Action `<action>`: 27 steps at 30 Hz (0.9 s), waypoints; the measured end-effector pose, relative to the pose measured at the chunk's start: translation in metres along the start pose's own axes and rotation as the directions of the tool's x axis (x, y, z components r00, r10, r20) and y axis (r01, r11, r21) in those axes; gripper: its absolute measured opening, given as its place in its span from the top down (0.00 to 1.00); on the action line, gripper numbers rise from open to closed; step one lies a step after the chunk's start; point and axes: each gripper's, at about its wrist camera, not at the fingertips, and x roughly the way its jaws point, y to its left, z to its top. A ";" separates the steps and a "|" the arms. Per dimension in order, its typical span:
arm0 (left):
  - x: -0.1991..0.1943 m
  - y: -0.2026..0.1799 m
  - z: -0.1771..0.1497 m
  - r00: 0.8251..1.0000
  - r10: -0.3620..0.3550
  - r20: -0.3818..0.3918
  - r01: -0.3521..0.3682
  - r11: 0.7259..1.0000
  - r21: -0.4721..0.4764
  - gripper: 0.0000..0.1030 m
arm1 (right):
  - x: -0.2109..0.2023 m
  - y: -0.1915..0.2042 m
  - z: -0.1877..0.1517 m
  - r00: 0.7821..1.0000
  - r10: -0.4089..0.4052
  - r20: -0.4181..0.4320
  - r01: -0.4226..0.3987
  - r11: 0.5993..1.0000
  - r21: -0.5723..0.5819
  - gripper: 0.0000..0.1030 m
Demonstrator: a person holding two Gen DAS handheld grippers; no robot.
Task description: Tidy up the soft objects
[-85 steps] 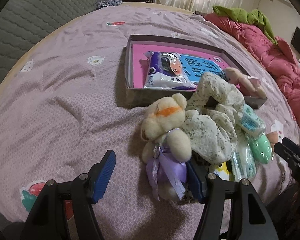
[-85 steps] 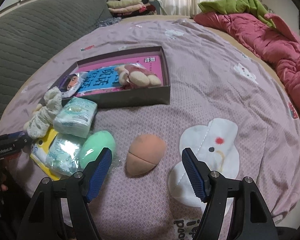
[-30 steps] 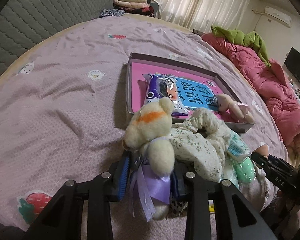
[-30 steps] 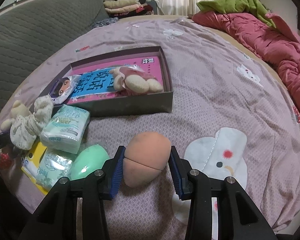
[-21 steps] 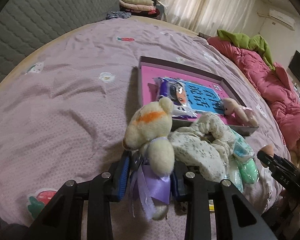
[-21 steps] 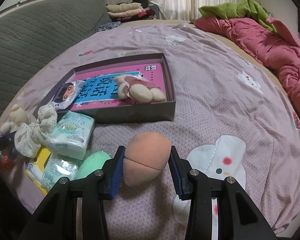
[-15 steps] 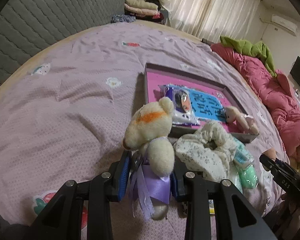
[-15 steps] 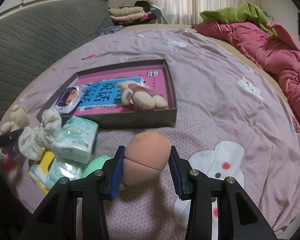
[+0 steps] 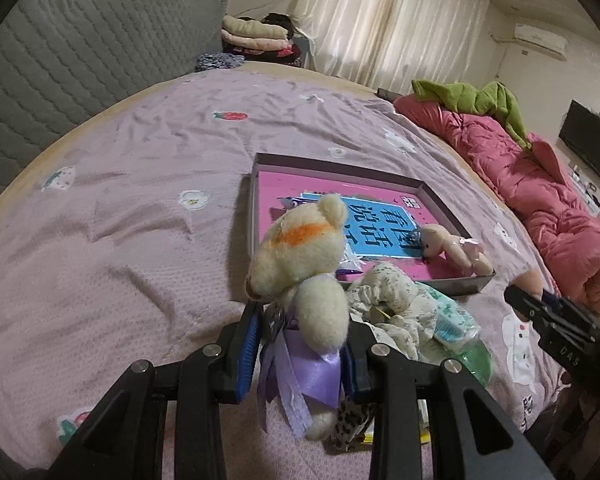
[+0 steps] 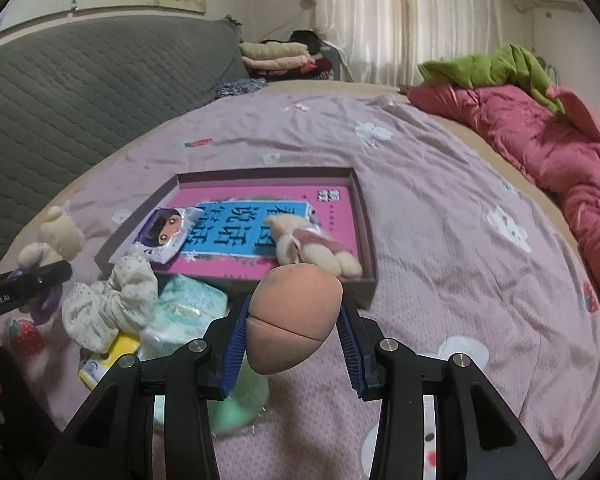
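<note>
Left wrist view: the left tongs (image 9: 298,354) are clamped on a cream teddy bear (image 9: 306,264) with a purple ribbon, held above the lilac bed (image 9: 120,200) near its front edge. Just beyond it, on the bed, lies a floral cloth bundle (image 9: 396,300) touching a tissue pack (image 9: 454,318). Farther toward the middle of the bed sits a shallow box (image 9: 448,286) with a pink floor, holding a blue-printed packet (image 9: 374,226) and a small pink plush (image 9: 454,248). A red quilt (image 9: 540,188) runs along the bed's right edge.

Right wrist view: the right tongs (image 10: 292,334) grip a peach-coloured sponge (image 10: 294,314), lifted over the bed just in front of the box's (image 10: 366,292) near wall. Below the left finger lies a green sponge (image 10: 240,400) on the bed. The teddy bear (image 10: 58,236) shows at the left edge in the other tongs.
</note>
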 end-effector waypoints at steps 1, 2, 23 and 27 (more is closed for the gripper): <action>0.001 -0.001 0.000 1.000 -0.004 0.001 0.004 1.000 0.000 0.66 | 0.000 0.003 0.002 1.000 0.001 0.006 -0.001 1.000 -0.011 0.58; 0.002 -0.001 0.002 1.000 -0.008 0.001 0.008 1.000 -0.002 0.66 | 0.001 0.004 0.003 1.000 0.003 0.009 -0.003 1.000 -0.019 0.58; 0.031 -0.006 0.040 0.999 -0.029 0.029 0.029 1.000 -0.003 0.67 | 0.012 0.017 0.025 0.996 0.059 0.064 -0.054 0.996 -0.077 0.58; 0.040 -0.008 0.044 0.999 -0.032 0.009 0.032 0.999 -0.001 0.67 | 0.018 0.016 0.031 0.995 0.062 0.072 -0.057 0.996 -0.073 0.58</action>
